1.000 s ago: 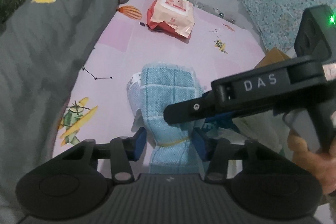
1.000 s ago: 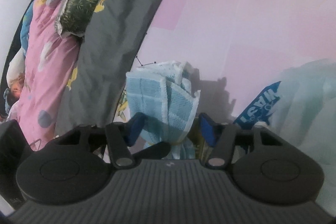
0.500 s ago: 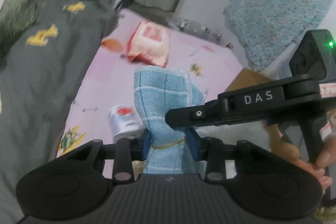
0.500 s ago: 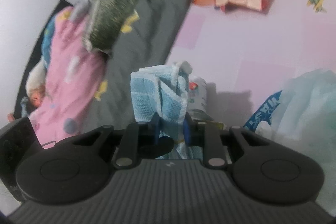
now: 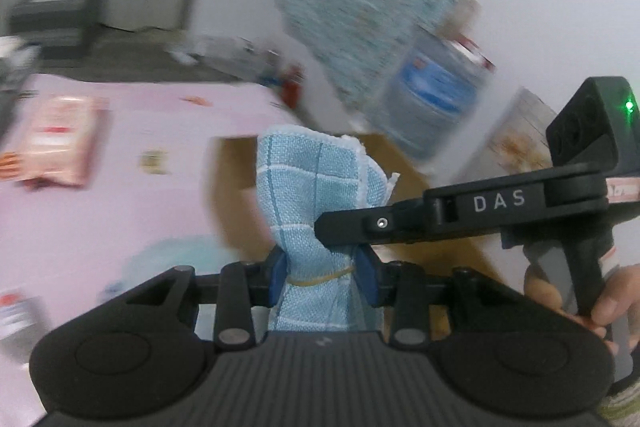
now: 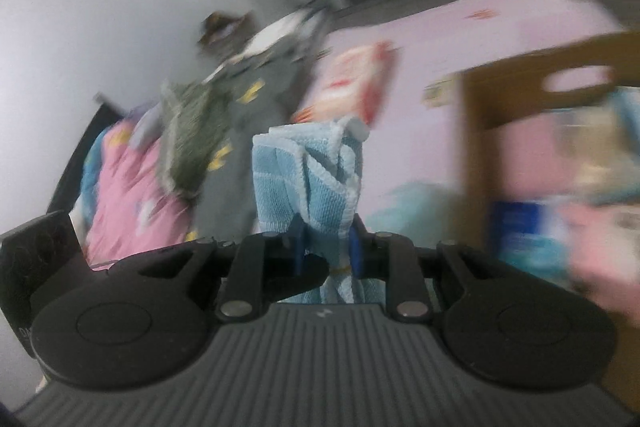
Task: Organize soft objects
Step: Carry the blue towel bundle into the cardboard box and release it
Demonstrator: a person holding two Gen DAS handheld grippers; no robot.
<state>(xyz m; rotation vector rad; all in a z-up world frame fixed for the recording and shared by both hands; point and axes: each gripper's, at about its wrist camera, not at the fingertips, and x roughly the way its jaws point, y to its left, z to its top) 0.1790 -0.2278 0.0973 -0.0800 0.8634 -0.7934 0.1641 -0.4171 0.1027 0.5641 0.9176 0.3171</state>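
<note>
Both my grippers, left gripper and right gripper, clamped on blue cloth bundle, frame centre; lifted, not yet stowed in brown box.

Ahead of the left gripper, its path is occupied by the blue cloth bundle and, crossing from the right, the right gripper. Beyond the bundle stands a brown cardboard box wall; a water jug rises behind-right. Open pink bed sheet lies left.

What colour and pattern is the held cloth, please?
Light blue cloth with white grid lines; clearest in left wrist view.
</note>
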